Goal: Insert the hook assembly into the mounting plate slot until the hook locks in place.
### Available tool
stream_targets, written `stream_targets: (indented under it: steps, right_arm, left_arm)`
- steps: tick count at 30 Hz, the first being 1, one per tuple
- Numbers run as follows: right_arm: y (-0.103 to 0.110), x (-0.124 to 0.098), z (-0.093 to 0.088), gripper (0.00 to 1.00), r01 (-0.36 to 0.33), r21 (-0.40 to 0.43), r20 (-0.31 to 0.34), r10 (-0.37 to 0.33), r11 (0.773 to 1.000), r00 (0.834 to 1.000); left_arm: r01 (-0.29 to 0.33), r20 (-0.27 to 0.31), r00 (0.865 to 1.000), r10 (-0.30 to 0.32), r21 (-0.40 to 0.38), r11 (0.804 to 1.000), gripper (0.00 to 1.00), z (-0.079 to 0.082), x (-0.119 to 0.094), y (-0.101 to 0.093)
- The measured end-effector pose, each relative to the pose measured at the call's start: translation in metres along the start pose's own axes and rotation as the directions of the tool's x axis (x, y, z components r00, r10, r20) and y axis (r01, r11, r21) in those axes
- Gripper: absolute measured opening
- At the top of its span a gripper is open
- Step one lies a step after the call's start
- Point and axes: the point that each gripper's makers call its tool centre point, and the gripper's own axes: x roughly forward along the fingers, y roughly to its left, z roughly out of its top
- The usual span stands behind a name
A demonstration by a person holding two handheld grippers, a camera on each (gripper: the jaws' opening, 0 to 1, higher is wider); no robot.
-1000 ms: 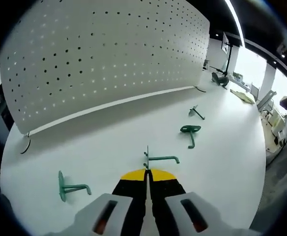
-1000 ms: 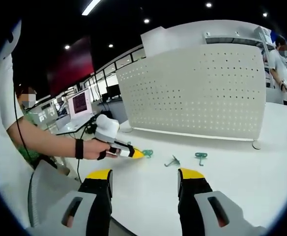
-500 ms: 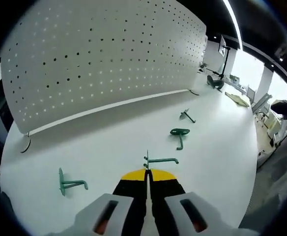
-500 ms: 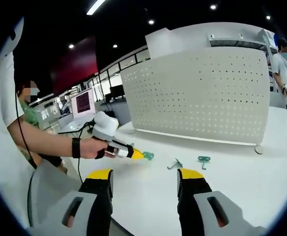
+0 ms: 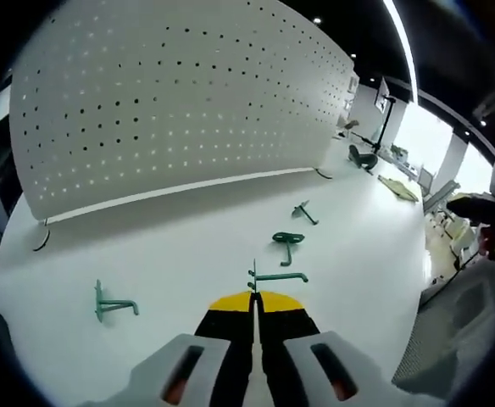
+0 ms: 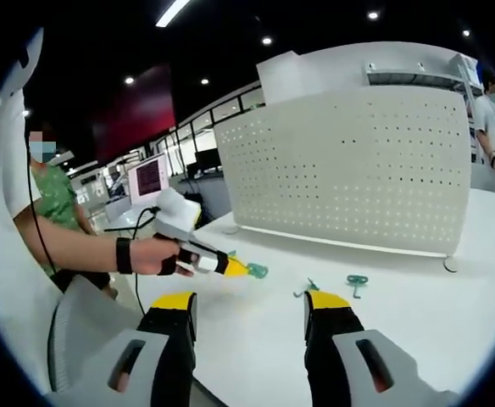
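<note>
left gripper (image 5: 254, 298) clamping green hook (image 5: 275, 276), pegboard (image 5: 171, 102) behind

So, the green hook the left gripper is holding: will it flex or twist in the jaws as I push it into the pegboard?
The hook looks like thin bent metal wire, so probably stiff and light. The left gripper pinches only its narrow back plate, so it may pivot under push. The pegboard stands on small feet and might slide on the smooth table.
</note>
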Motion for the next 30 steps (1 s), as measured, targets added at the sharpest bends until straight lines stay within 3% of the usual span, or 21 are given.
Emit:
stream_targets:
  steps: [20,30]
  right_arm:
    - [0.008,0.005,0.005,0.47,-0.034,-0.024,0.004,0.034,0.999,0.999]
    - [0.013,0.006,0.008,0.45,-0.058,-0.04,0.005,0.058,0.998,0.998]
  left_arm:
    - [0.035,0.041,0.999,-0.033,-0.036,0.999,0.01,0.012,-0.027,-0.025]
    - [0.085,0.048,0.996,-0.081,-0.085,0.993,0.01,0.019,-0.039,-0.044]
